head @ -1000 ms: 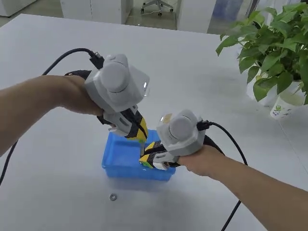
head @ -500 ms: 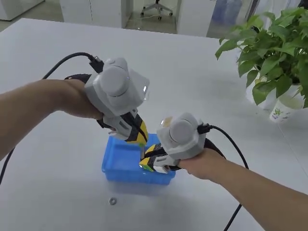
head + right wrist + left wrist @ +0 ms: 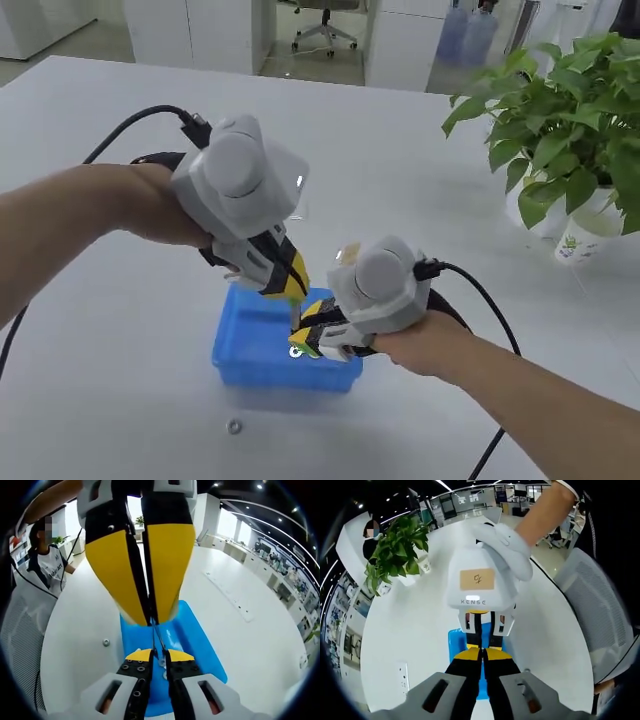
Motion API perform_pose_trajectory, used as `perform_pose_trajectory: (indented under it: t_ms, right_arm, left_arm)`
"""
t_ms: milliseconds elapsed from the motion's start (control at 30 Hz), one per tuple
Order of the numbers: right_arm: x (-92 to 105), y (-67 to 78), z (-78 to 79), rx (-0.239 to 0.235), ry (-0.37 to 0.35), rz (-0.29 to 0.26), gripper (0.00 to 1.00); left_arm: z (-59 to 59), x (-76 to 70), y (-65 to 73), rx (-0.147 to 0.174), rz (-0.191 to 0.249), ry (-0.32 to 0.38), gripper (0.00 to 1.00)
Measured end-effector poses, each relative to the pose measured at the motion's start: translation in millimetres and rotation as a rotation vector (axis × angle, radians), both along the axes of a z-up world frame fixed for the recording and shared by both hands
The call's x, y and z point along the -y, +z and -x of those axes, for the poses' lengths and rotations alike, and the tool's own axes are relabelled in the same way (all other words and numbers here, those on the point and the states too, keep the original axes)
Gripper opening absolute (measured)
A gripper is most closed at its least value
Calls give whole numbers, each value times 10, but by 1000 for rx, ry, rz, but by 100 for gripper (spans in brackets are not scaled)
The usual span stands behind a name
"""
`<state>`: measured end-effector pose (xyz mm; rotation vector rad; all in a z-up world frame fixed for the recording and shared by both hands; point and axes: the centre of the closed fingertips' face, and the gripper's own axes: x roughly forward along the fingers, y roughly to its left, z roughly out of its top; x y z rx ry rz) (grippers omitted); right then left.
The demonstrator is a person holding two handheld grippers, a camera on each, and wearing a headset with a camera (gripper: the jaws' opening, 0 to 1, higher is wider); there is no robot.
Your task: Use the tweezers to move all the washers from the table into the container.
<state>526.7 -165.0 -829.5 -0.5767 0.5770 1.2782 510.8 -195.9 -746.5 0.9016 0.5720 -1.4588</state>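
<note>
Your left gripper (image 3: 292, 285) has its yellow-tipped jaws pressed together on one end of the tweezers (image 3: 156, 635) — the two thin metal legs come out from between those tips and run into the narrow slot between the jaws of your right gripper (image 3: 305, 343), which are squeezed in on them as well. The two grippers meet tip to tip, your left one above and slightly beyond your right one, almost touching. Directly under both sets of jaws sits the blue container (image 3: 262, 375), and the tweezers hang over its floor, inside its rim. In the right gripper view a pale speck (image 3: 162, 663) lies on that blue floor just past your right jaws — too small to tell what it is. One washer (image 3: 233, 427) lies on the white table (image 3: 90, 390), outside the container, near its front wall and off to the left of your right gripper, apart from both sets of jaws. A potted plant (image 3: 565, 150) stands well off to the right of your right gripper, toward the far side of the table.
</note>
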Motion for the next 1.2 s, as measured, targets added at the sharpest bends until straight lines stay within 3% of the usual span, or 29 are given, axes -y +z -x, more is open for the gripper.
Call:
perform_pose_trajectory:
  t_ms: [633,1200]
  right_arm:
    - [-117,254,272,35,29,-21,12]
    - [-257,208,523,28,55,-36,12]
  left_arm:
    - [271,-158,238,17,-30,12,5]
    - [546,-323,173,2,-45,28,5]
